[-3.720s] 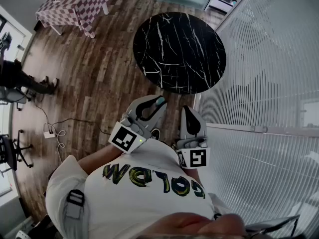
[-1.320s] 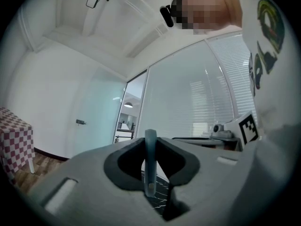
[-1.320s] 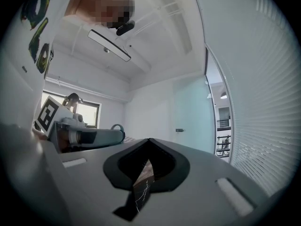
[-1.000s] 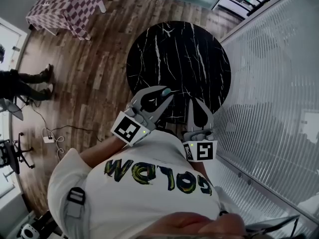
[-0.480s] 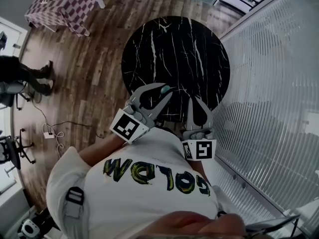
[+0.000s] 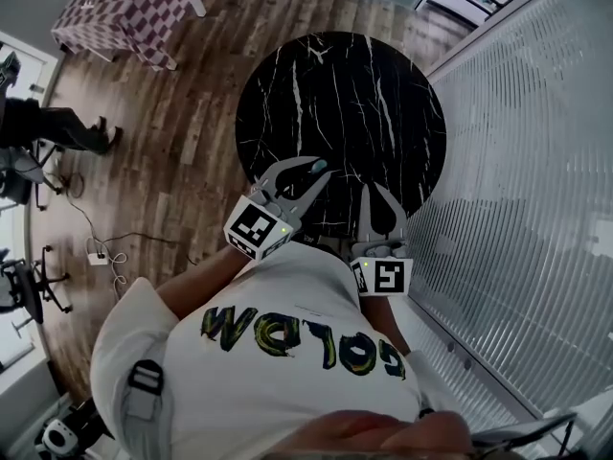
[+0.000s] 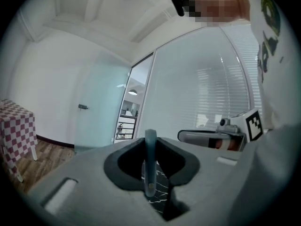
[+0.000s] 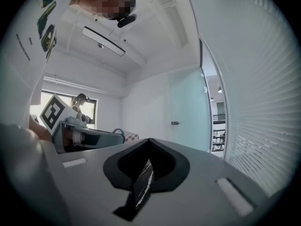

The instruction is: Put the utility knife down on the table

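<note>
Only the head view shows the whole setting: a round black tabletop [image 6: 340, 84] with white veins, a wood floor [image 6: 182, 151] around it and a checked table [image 6: 134, 12] far off. There both grippers reach over the tabletop's near edge, side by side. The two gripper views catch just a sliver of the veined black surface through the gap under their jaws.

The left gripper view gives the closest look at the knife [image 7: 150, 163]. It is a slim blue-grey body standing upright between the jaws, with a rounded top end and a small round rivet low on it. The left gripper [image 6: 308, 174] is clamped on it, holding it above the tabletop's near part and not on it. In the head view the knife is only a teal tip at the jaw ends.

The right gripper [image 8: 149, 141] has its jaws closed together with nothing between them. Its view also shows the left gripper from the side, the knife's rounded end poking above it.
</note>
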